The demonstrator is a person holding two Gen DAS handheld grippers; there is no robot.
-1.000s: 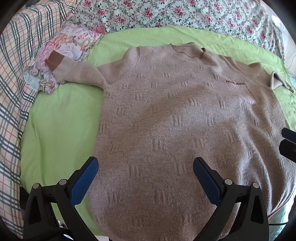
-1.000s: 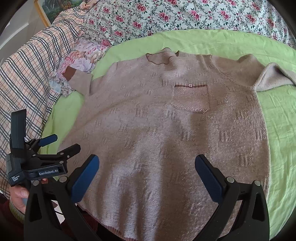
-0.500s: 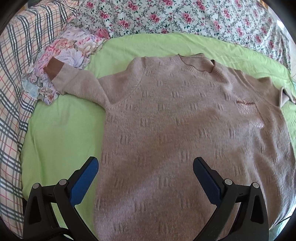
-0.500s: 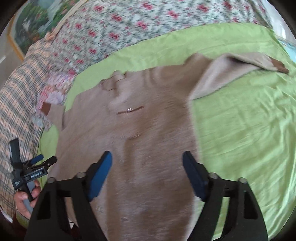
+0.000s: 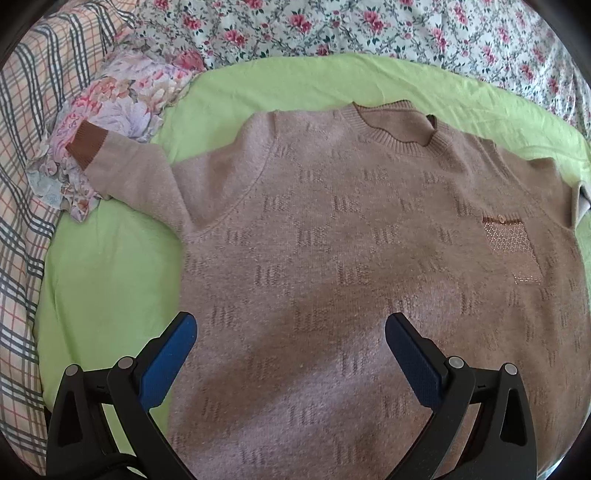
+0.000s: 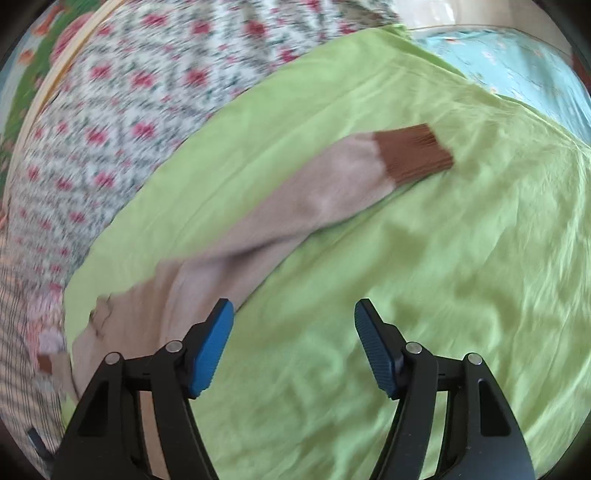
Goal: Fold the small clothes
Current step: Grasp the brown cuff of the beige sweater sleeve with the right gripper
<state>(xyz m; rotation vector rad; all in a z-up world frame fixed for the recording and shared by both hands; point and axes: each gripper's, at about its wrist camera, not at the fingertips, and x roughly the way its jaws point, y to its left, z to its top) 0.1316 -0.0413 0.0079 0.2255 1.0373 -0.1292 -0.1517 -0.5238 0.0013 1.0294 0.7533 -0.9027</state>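
right tool swung over sleeve, narrowing, empty.

We see a green sheet spread flat, a rose-print quilt behind it, a plaid blanket at left, and a crumpled floral cloth between them.

Beige sweater sleeve on green sheet, right gripper closing, fingers empty

sweater: matt textured knit | sheet: smooth green cloth | pads: ribbed blue
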